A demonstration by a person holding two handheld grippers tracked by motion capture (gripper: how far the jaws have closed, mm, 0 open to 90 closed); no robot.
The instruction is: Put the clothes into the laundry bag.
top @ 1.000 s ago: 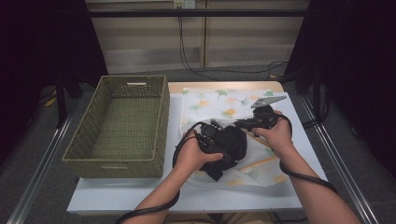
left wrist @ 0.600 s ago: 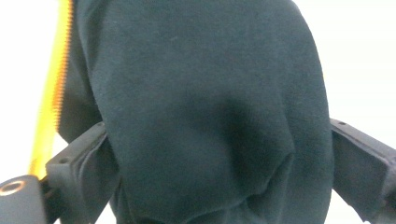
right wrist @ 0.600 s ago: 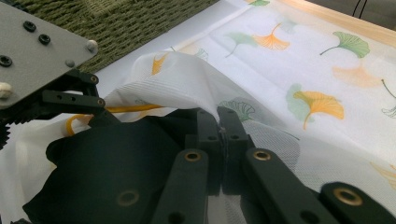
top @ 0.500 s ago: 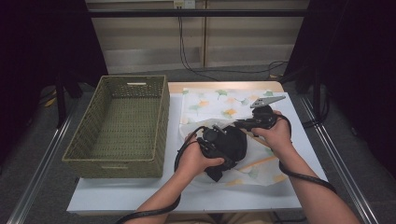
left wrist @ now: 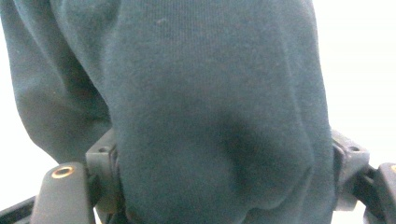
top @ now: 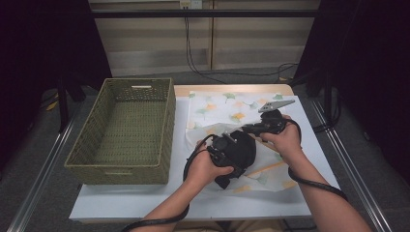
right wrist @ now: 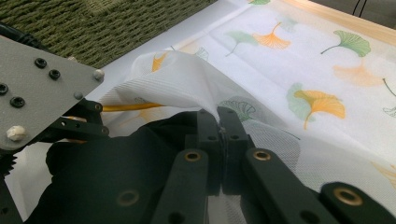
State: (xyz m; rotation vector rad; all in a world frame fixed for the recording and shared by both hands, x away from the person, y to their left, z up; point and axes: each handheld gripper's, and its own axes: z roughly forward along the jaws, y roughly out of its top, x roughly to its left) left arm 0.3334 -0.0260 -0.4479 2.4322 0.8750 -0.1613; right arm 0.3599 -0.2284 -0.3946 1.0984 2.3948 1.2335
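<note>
- Little has shifted on the table since the earlier frames; both hands sit in much the same spot over the cloth, while the left gripper [top: 232,151] has just been closing its jaws around a dark blue-grey knitted fabric garment [left wrist: 210,112].
- That garment has a fine ribbed knit, soft folds and a rounded bulge low in the left gripper view, where it bulges between the two black jaws; whether the pads already press it cannot be told.
- From the high view the garment reads as a dark bundle [top: 240,147] under the left hand [top: 205,166], lying on the cloth near the table's middle, just right of the basket.
- The right gripper [right wrist: 223,128] has its jaws fully together, pinching a raised fold of the thin white cloth printed with green and orange ginkgo leaves [right wrist: 299,60].
- The cloth lies spread on the white table [top: 145,200], its near part lifted and rumpled around the garment.
- An olive-green woven rectangular basket [top: 121,133] stands on the table's left side, apart from the cloth.
- Hidden or unclear: the garment's full shape and kind, as it overflows the left gripper view; the left gripper's jaw tips, covered by fabric; the cloth under the bundle.
- The right hand [top: 285,140] covers most of its gripper from above.
</note>
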